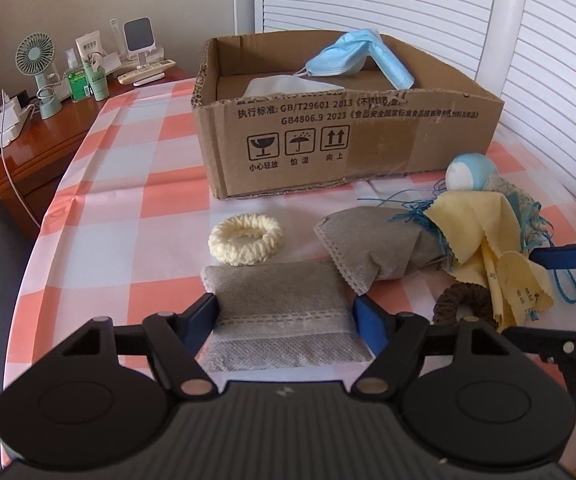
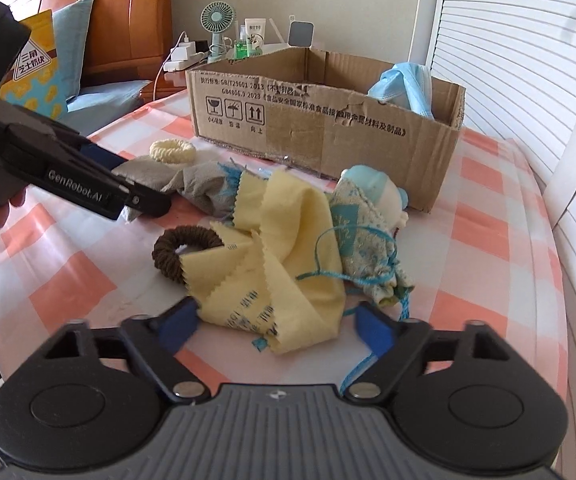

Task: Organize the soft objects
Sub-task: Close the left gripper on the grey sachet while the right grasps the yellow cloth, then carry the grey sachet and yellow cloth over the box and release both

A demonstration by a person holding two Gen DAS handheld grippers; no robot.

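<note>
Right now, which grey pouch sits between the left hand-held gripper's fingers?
The flat rectangular grey fabric pouch, below the cream scrunchie; the other, crumpled grey pouch lies farther right.

Brown hair tie point(image 1: 464, 306) partly under yellow cloth point(image 1: 484, 236); box point(image 1: 352, 136) inside mostly hidden by its wall.

"GB/T29601 2013", "GB4806.9 2023" on the cardboard box point(image 1: 368, 140); "GenRobot.AI" on the left gripper point(image 2: 99, 158).

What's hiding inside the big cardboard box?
Inside the brown cardboard box, a light blue face mask leans on the back wall, with something white, like cloth or tissue, beside it. The front wall hides the box's floor, so anything lying lower stays unseen.
</note>
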